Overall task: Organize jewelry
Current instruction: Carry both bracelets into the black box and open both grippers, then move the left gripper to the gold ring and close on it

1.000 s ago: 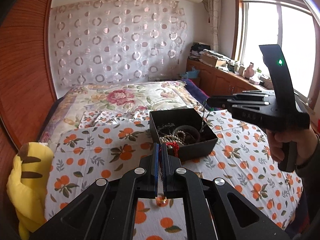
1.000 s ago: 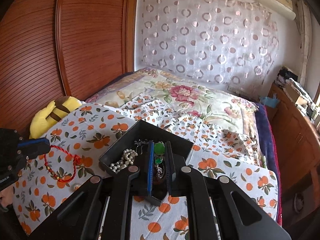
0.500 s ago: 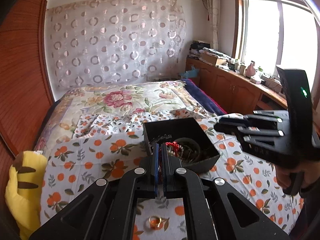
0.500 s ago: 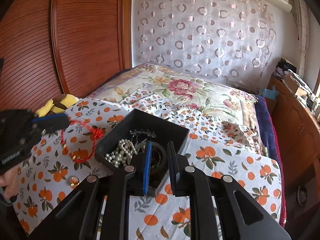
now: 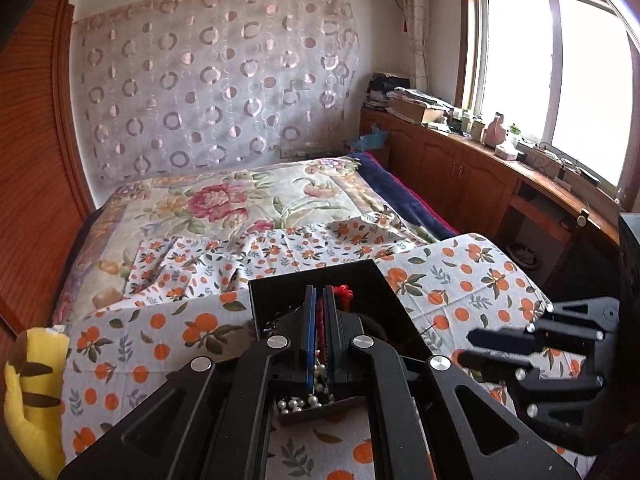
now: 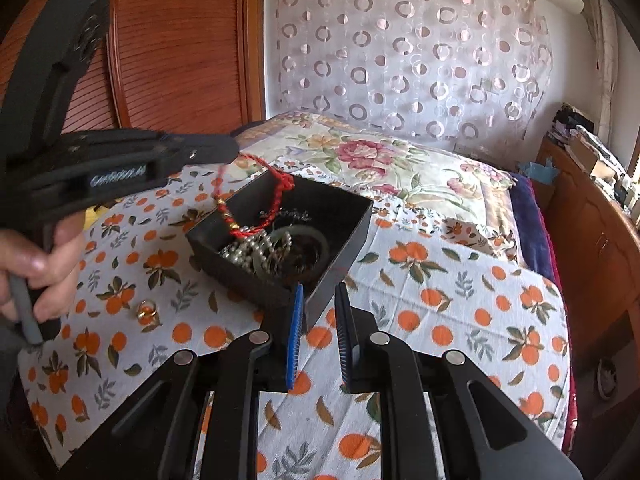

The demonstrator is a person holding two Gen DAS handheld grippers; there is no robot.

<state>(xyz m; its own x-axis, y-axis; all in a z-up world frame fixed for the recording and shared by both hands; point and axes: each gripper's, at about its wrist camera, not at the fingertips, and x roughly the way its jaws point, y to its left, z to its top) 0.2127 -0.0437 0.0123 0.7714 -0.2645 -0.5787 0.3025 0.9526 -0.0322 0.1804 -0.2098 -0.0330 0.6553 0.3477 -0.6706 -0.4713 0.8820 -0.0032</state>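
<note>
Dangling red bracelet (image 6: pixel 276 190) now over box (image 6: pixel 344 216), left tool (image 5: pixel 319 300) clamped.

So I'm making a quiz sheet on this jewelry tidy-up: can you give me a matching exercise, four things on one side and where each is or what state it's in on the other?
Things:
1. red cord bracelet
2. gold ring
3. pearl strand
4. right gripper

Places or states:
a. lying on the orange-print cloth, outside the box
b. heaped inside the black box
c. open, holding nothing
d. hanging from the left gripper over the box

Pairs: 1-d, 2-a, 3-b, 4-c
</note>
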